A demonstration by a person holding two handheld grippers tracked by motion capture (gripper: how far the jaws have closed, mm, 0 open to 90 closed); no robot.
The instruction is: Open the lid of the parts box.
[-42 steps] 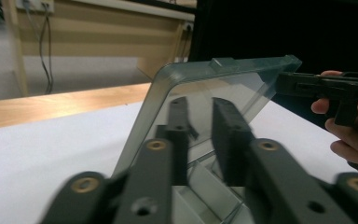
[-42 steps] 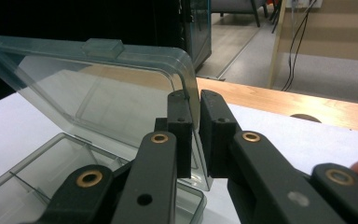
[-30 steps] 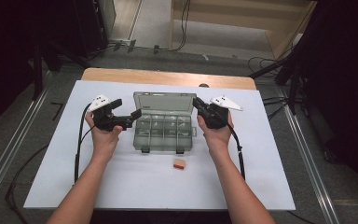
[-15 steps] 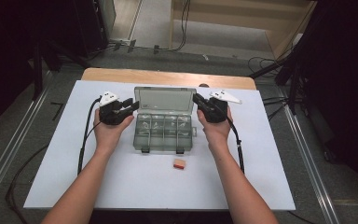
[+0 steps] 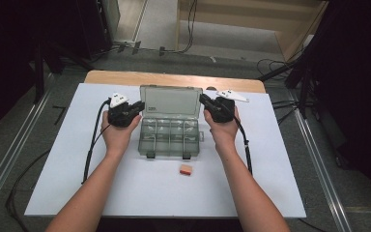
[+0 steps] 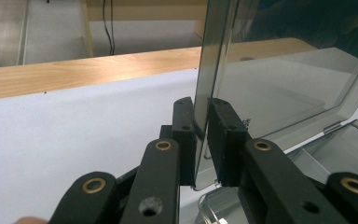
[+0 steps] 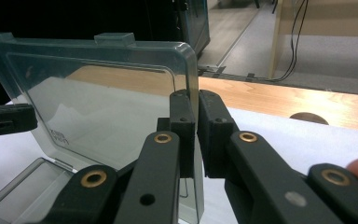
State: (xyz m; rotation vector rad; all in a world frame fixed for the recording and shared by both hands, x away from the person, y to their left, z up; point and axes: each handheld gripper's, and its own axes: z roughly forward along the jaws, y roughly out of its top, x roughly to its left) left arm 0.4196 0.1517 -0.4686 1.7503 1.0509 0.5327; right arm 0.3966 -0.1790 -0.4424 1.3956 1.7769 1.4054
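Left gripper [image 5: 136, 107] had just closed on the lid [image 5: 171, 101] edge of the open box [image 5: 169, 137] mid-table; right gripper [image 5: 206, 101] already clamped the opposite edge. Lid probably ready to swing.

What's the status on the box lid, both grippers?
Left gripper jaws just closed on lid left edge. Right gripper shut on right edge. Lid upright, box open. Small block lies clear.
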